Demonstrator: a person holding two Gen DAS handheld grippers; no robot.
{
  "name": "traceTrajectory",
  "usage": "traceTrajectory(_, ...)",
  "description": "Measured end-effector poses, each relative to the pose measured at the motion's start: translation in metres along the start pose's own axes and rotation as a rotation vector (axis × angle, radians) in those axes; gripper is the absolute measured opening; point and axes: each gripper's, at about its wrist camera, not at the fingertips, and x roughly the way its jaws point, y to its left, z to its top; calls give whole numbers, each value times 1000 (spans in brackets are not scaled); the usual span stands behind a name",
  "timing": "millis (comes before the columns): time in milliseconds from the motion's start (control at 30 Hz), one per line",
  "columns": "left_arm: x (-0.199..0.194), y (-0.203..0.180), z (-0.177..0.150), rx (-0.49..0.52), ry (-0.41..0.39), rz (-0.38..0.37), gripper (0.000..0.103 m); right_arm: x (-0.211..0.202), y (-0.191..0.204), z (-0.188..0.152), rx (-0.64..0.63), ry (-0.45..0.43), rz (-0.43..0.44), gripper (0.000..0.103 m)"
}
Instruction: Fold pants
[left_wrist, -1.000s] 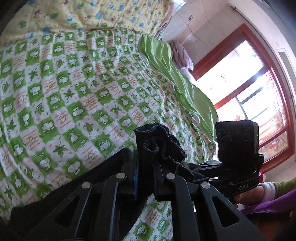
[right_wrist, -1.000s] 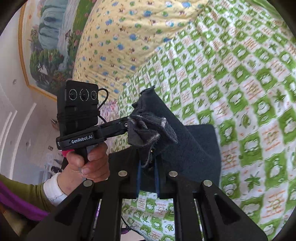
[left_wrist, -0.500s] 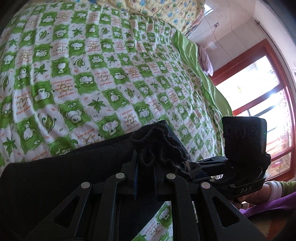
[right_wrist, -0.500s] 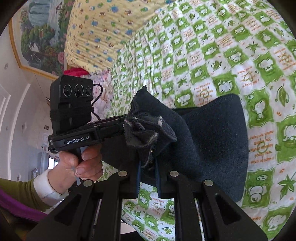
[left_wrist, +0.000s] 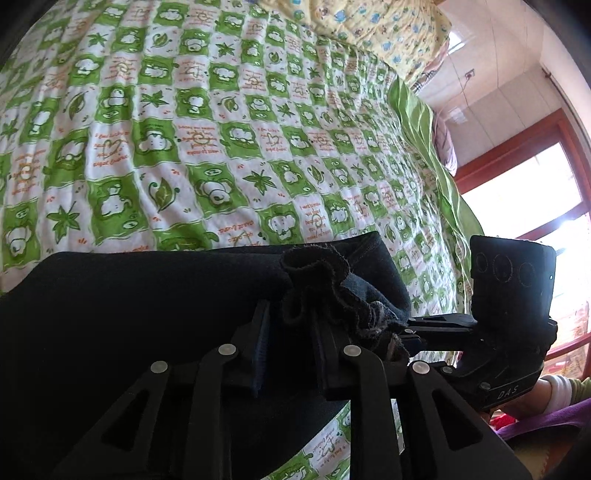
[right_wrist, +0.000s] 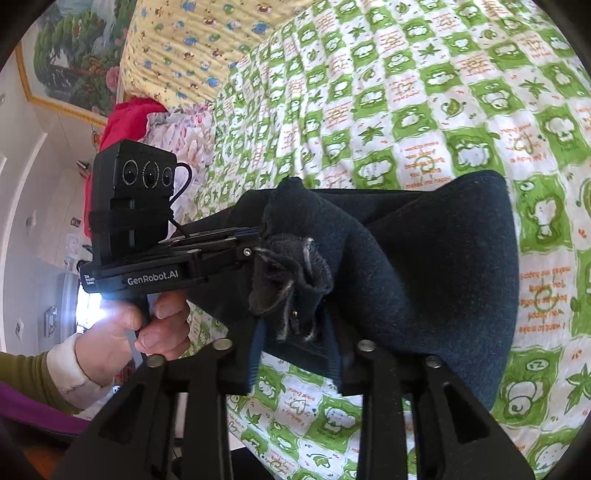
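**Both grippers clamped on pants edge, over the bed**

My left gripper (left_wrist: 291, 332) is closed on a bunched, frayed edge of the pants (left_wrist: 129, 314). Fabric wad sticks up between the fingers (left_wrist: 258, 339) and spills to the right over the linkage. From this cam the dark cloth spreads wide to the left and lies on the bed (left_wrist: 221, 147), covering the lower half of the view.

My right gripper (right_wrist: 295, 325) is clamped on the same kind of bunch: a crumpled edge with pale frayed threads sits pinched between its fingers (right_wrist: 255, 343). From here the pants (right_wrist: 443, 266) run forward and right as a folded dark slab resting on the bed (right_wrist: 424, 92), with a rounded fold edge at the far right.

Both grippers are close together, side by side. Right cam shows my left hand (right_wrist: 122, 336) around the left unit's handle, its camera block upright just left of the pinched cloth, and the left gripper (right_wrist: 243, 243) touching the fabric. Left cam shows the right gripper (left_wrist: 424, 325) unit at lower right, its tip at the wad.

Bed cover is a green-and-white check with cartoon prints. Yellow quilt (right_wrist: 192, 48) at the far end. Red cloth (right_wrist: 129, 118) beside it in the right cam. Window (left_wrist: 546, 206) with a red frame on the left cam's right side.
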Motion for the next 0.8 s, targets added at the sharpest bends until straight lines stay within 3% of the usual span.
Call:
traceTrajectory(300,-46,24,-15,-150,-128,41,29,-4,20,7,-35,21,43,38)
traceTrajectory(433,-63,33,-28,-219,-176,57,29,-6,35,14,-70,15,63,46)
traceTrajectory(567,-82,40,-42,-278,-228,78,35,-3,48,22,-98,13,73,46)
traceTrajectory(800,-109,59,-72,-402,-297,118,36,15,67,39,-152,48,72,46)
